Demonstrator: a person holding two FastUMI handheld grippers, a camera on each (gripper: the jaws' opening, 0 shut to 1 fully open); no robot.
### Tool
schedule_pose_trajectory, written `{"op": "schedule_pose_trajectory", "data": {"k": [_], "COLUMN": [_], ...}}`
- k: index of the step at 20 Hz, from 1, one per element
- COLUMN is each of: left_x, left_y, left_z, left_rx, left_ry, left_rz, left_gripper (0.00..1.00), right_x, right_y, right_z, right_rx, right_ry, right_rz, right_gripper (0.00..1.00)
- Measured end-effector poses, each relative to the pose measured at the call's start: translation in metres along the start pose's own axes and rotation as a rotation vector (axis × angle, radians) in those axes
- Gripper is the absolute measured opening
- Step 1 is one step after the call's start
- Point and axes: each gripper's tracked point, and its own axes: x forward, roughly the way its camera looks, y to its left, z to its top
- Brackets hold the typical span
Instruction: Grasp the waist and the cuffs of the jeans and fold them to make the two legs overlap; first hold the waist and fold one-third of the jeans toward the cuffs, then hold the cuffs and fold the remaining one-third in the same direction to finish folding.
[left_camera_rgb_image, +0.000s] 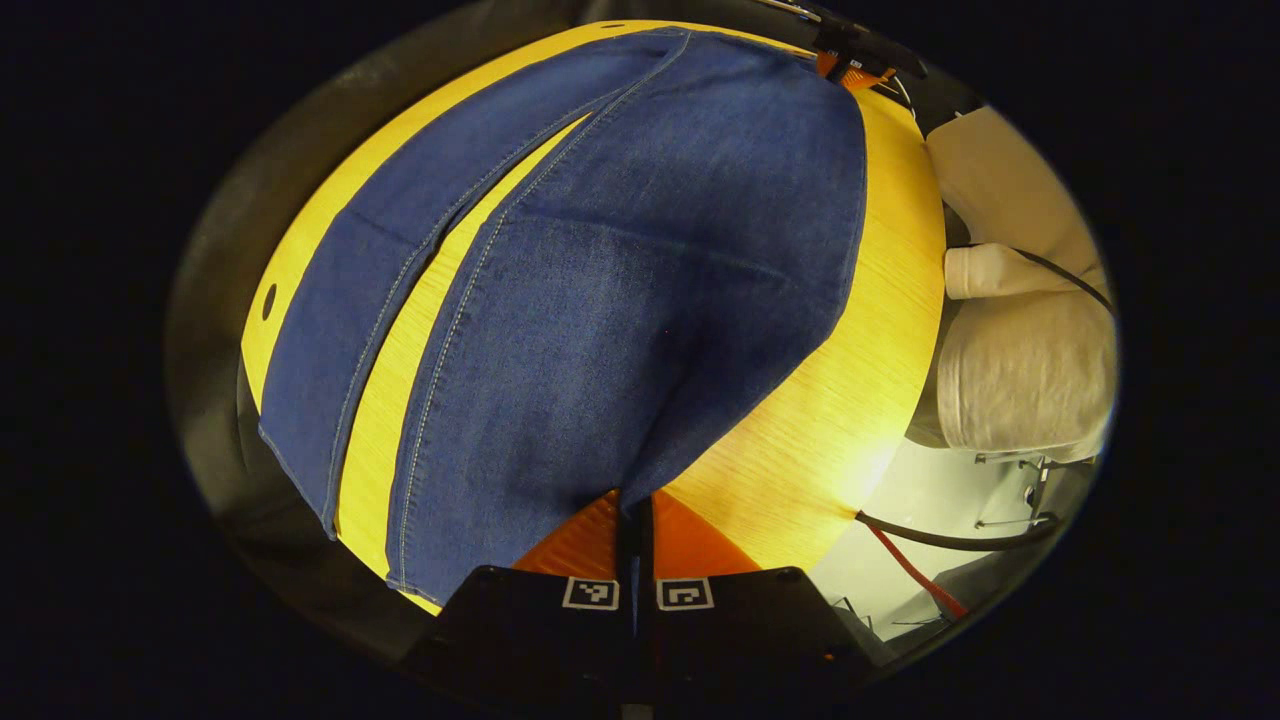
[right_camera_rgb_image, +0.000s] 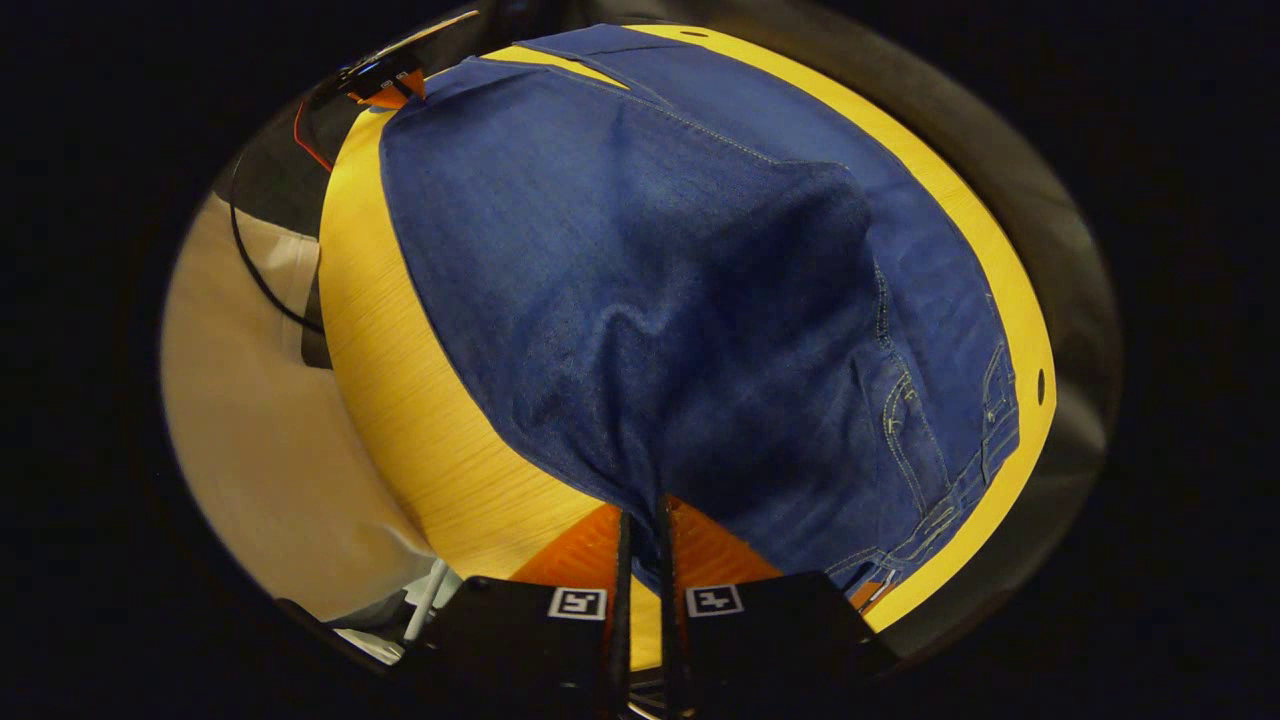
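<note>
I have the left tongs (left_camera_rgb_image: 634, 520) and right tongs (right_camera_rgb_image: 640, 530) each clenched on the jeans (left_camera_rgb_image: 640, 280), lifting denim off the counter (left_camera_rgb_image: 830, 440).

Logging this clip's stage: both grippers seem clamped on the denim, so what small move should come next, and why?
Probably carry the lifted leg across onto the other. Left gripper pinches the cuff end and right gripper the waist end of the jeans, while the far leg lies flat on the table.

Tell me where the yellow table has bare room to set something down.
Free: the yellow wooden table strip between the blue denim jeans and the person's side, and a narrow gap between the legs. Crowded: the middle, under denim, where left gripper and right gripper pinch it.
</note>
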Motion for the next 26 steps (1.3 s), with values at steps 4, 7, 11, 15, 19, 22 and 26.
{"op": "schedule_pose_trajectory", "data": {"k": [4, 7, 11, 15, 19, 22, 26], "left_x": [0.001, 0.001, -0.002, -0.044, -0.090, -0.116, -0.125], "left_y": [0.001, 0.001, 0.005, 0.028, 0.084, 0.118, 0.174], "left_z": [0.001, -0.001, 0.000, 0.013, 0.029, 0.048, 0.077], "left_rx": [-0.029, -0.137, -0.205, -0.250, -0.291, -0.300, -0.349], "left_ry": [-0.023, -0.057, -0.063, -0.081, -0.112, -0.148, -0.177], "left_rz": [0.015, 0.045, 0.145, 0.291, 0.459, 0.570, 0.651], "left_gripper": [0.00, 0.00, 0.00, 0.00, 0.00, 0.00, 0.00], "right_x": [0.001, -0.002, -0.015, -0.055, -0.102, -0.120, -0.143], "right_y": [-0.001, -0.003, -0.005, -0.027, -0.057, -0.086, -0.134], "right_z": [-0.001, 0.000, 0.004, 0.026, 0.062, 0.085, 0.124], "right_rx": [0.029, 0.050, 0.119, 0.194, 0.251, 0.274, 0.366], "right_ry": [-0.031, -0.059, -0.108, -0.203, -0.298, -0.331, -0.410], "right_rz": [-0.057, -0.132, -0.236, -0.301, -0.392, -0.438, -0.480], "right_gripper": [0.04, 0.03, 0.03, 0.00, 0.02, 0.03, 0.03]}}
